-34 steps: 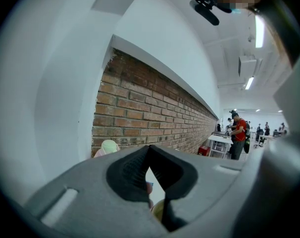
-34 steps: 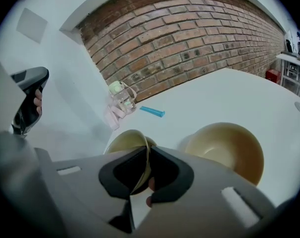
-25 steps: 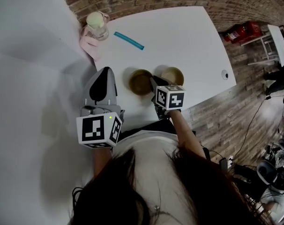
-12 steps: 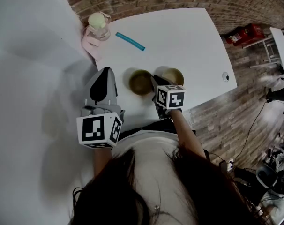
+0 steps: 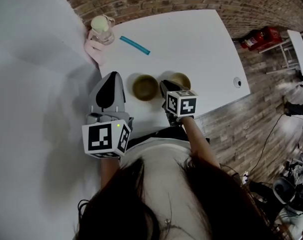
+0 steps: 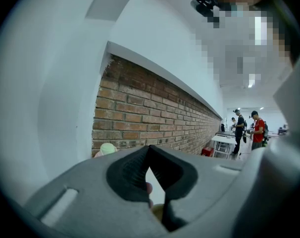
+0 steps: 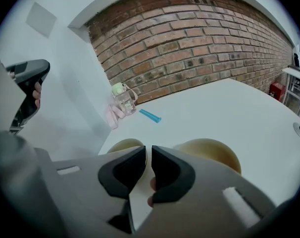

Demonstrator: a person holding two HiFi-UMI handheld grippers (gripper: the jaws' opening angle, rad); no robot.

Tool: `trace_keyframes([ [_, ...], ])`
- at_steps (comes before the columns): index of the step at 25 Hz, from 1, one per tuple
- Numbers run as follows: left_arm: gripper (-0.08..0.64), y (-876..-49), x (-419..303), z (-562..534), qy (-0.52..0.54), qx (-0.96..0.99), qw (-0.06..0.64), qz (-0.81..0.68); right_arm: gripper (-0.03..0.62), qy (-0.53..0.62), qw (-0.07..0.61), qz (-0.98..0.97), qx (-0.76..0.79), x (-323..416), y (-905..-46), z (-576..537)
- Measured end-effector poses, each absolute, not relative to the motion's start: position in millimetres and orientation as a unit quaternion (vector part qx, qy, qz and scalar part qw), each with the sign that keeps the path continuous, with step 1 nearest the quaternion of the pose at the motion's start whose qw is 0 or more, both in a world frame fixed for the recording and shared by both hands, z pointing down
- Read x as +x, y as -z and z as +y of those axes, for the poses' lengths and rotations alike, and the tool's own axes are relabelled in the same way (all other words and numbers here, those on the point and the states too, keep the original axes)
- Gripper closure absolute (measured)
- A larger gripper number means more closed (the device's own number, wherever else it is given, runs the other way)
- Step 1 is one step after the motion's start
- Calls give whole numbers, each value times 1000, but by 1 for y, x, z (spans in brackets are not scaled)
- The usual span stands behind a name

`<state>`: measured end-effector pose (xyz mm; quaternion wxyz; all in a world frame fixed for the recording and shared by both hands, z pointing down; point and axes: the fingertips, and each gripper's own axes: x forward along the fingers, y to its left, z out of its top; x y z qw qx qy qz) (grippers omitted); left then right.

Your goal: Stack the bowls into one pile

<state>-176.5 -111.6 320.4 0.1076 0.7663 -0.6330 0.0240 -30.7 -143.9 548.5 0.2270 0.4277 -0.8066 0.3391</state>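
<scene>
Two tan bowls stand side by side near the front edge of the white table [image 5: 201, 39]: the left bowl [image 5: 145, 87] [image 7: 124, 145] and the right bowl [image 5: 180, 79] [image 7: 212, 151]. My right gripper [image 5: 165, 86] [image 7: 148, 155] hovers just in front of them, pointing at the gap between the two, shut with nothing in its jaws. My left gripper [image 5: 113, 77] [image 6: 149, 151] is held off the table's left edge, beside the left bowl, raised and aimed at the brick wall; it is shut and empty too.
At the table's far left corner stand a clear bottle with a pale green cap [image 5: 101, 28] [image 7: 121, 97] and a pink cloth [image 5: 93, 47]. A teal stick [image 5: 135, 45] [image 7: 150, 115] lies beside them. A grey wall is at the left, and a small round fitting [image 5: 237, 82] sits near the table's right edge.
Both grippers keep their places and stay shut. The bowls sit slightly further left and up in the view, which looks like a small shift of the head camera.
</scene>
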Motion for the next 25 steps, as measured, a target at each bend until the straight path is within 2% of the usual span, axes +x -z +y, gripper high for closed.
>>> trace_keyframes([
  [25, 560, -320, -113, -94, -36, 757, 115, -642, 551, -347, 225, -797, 440, 45, -546, -131],
])
